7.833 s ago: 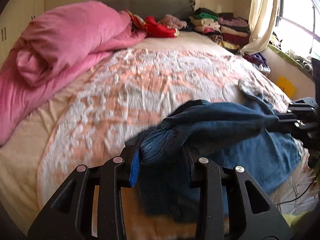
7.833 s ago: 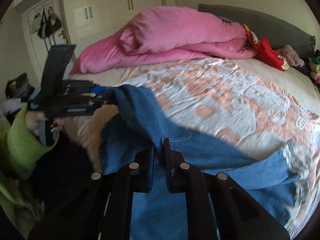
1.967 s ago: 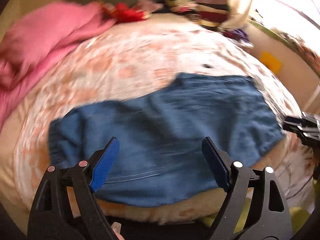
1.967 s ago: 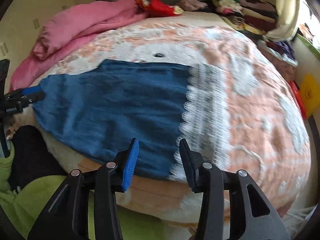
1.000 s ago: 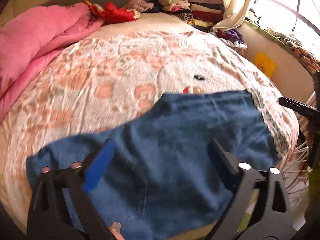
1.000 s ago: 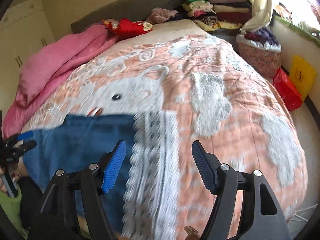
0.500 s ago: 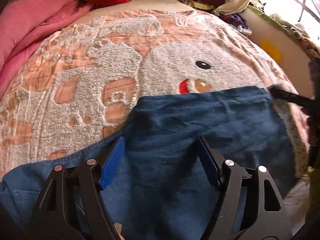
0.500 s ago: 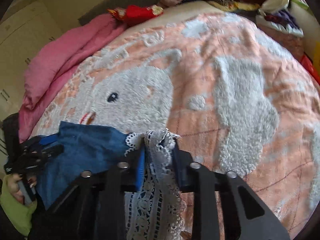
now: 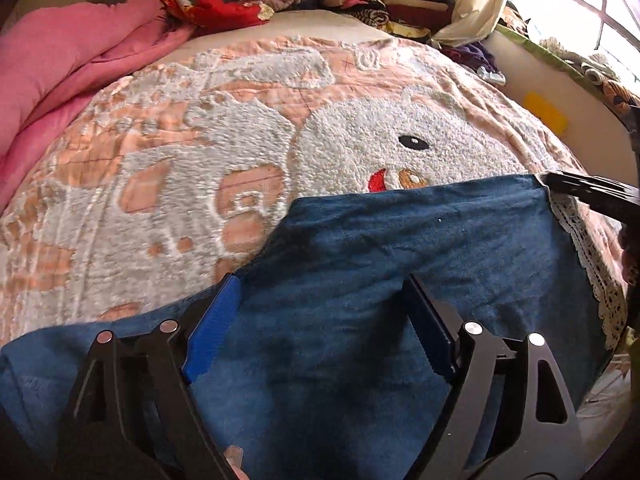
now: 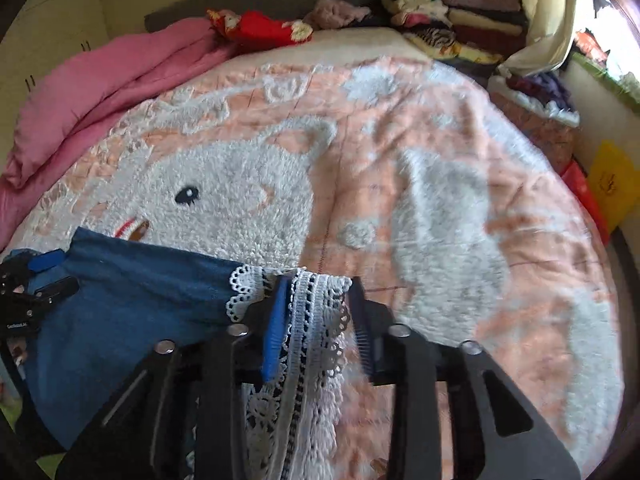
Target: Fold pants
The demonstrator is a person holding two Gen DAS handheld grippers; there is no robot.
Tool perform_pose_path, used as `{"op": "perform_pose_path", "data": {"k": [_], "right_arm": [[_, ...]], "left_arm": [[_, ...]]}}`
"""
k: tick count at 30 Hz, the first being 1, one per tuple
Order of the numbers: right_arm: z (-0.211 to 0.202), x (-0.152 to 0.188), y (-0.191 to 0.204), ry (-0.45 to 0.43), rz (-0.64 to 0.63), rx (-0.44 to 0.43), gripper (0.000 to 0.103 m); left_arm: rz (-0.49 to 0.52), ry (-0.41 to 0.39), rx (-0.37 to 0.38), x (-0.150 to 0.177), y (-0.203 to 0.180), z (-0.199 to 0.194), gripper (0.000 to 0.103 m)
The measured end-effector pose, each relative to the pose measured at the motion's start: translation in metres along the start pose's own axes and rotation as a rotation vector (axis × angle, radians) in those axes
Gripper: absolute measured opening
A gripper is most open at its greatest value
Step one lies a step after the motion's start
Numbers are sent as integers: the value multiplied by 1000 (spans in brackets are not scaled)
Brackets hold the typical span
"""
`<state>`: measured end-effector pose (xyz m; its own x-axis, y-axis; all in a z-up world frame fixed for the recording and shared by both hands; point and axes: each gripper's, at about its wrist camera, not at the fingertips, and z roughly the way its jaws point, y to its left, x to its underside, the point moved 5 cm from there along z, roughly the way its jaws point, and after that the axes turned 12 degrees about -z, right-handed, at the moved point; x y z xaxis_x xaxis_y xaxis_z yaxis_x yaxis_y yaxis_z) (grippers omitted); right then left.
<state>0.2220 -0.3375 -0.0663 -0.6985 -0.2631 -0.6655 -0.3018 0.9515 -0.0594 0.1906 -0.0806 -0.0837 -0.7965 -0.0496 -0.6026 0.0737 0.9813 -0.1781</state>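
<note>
The blue pants (image 9: 360, 240) lie spread across the near part of the bed, and their white lace hem (image 9: 580, 240) runs down the right side. My left gripper (image 9: 320, 284) hovers low over the pants' middle; its jaws are opening and the pads press on nothing. In the right wrist view the lace hem (image 10: 312, 320) passes between the jaws of my right gripper (image 10: 318, 284). These jaws are opening too, and the right pad stands off the lace. The left gripper (image 10: 36, 280) shows at the pants' (image 10: 132, 300) far left, and the right gripper (image 9: 580, 192) at their top right corner.
A peach blanket (image 9: 224, 140) with a fluffy white animal pattern covers the bed. A pink duvet (image 9: 60, 64) is bunched at the left, with a red cloth (image 9: 224, 10) by the headboard. Stacks of folded clothes (image 10: 460, 20) sit at the back right.
The pants, once held up by both grippers, now lie flat. My right gripper closed on the lace hem half a second ago and has since widened. The left gripper sank closer to the pants.
</note>
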Motion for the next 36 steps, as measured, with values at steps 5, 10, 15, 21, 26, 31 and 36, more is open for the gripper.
{"op": "perform_pose_path", "data": {"k": [5,10,15,21,26,31,36], "right_arm": [[-47,-3,28,-100,-50,33,51],[-42,8,109,-58,-200,-111,56],[0,25,137,74,-268,-55,56],[-6,45,86,68,-121,-59,47],[-14,45,93,65,-137,-54,50],[-54,49,97,1,-126,-66,63],[-82,66,114,-12,-175,-60,68]], "left_arm": [[-3,-61,5,9,5,-37,78],[-14,12,-71,37,16,-40,82],[9,54,-105,50,26,-29,82],[14,47,-79,52,27,-27,83],[-7,18,-49,49,28,-36,83],[-12,-34,-41,46,27,-66,85],[10,-16,-60,58,28,-82,87]]}}
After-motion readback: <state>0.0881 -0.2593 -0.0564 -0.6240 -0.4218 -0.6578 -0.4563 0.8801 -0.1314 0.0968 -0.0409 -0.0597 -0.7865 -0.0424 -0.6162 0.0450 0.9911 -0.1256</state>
